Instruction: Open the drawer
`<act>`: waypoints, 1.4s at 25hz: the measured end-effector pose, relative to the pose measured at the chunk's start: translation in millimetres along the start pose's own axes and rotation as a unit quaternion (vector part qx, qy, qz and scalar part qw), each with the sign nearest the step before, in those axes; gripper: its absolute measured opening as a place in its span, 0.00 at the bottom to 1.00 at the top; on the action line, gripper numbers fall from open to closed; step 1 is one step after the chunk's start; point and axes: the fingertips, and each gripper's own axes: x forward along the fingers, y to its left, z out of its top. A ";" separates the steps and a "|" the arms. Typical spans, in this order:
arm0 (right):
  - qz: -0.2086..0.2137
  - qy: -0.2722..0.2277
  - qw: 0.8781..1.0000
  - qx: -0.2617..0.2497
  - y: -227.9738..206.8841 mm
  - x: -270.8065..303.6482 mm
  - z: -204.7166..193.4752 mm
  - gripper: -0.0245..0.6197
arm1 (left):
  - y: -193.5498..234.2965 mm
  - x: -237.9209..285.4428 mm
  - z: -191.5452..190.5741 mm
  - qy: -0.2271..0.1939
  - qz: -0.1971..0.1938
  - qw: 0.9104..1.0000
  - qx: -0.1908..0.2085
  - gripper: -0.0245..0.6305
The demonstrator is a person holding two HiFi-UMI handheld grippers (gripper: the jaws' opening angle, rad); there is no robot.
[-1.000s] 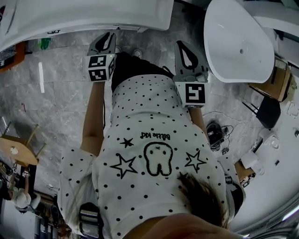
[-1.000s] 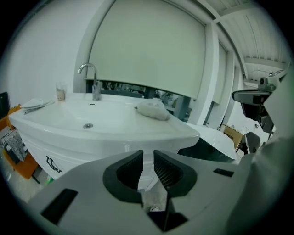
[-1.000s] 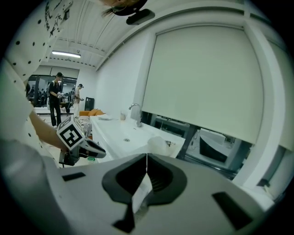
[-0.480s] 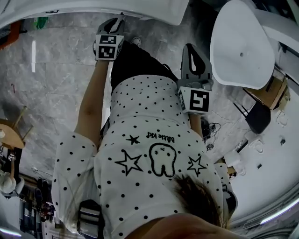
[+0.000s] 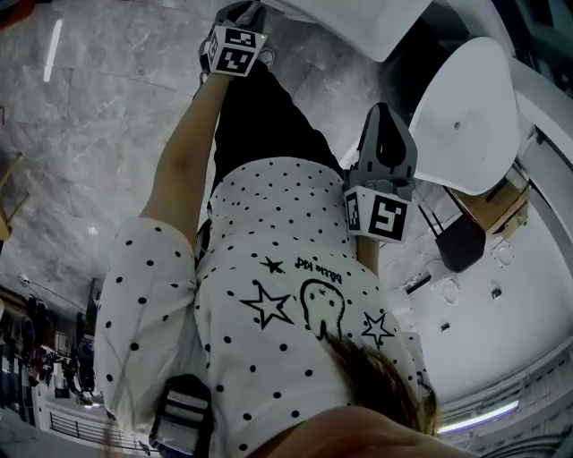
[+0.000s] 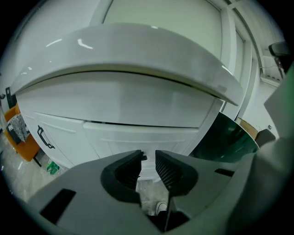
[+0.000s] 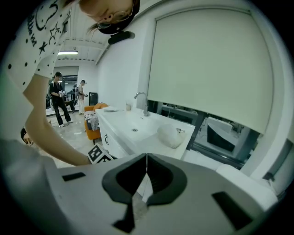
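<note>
The white drawer front (image 6: 151,137) sits just under the curved vanity countertop (image 6: 138,50). A small dark handle (image 6: 144,157) shows right between the tips of my left gripper (image 6: 148,158). Its jaws have just been opening; a narrow gap stands between the ribbed pads and nothing is in it. In the head view the left gripper (image 5: 240,16) reaches low at the vanity's edge, arm stretched out. My right gripper (image 5: 385,114) hangs back beside the person's body. In its own view the right gripper (image 7: 146,170) has its tips together and holds nothing.
A cabinet door with a black handle (image 6: 45,137) lies left of the drawer, with an orange stool (image 6: 23,140) beyond it. Dark glass (image 6: 225,142) stands at the right. A white tub (image 5: 466,116) is on the right. Two people (image 7: 59,98) stand far off.
My left gripper has dropped toward the vanity front, moving to the top of the head view. The right gripper has sunk a little. The head camera has tilted.
</note>
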 end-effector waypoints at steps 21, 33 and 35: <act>0.010 0.060 0.998 0.009 23.9 18.1 -30.6 0.06 | 20.1 91.3 -33.2 0.039 0.001 0.999 -0.012 0.26; -0.013 0.070 0.997 0.023 13.1 10.0 -45.4 0.06 | 22.7 107.4 -39.9 0.041 0.017 0.998 -0.042 0.26; -0.013 0.069 0.997 0.023 13.1 10.5 -45.9 0.06 | 23.2 107.4 -40.3 0.039 0.018 0.998 -0.048 0.26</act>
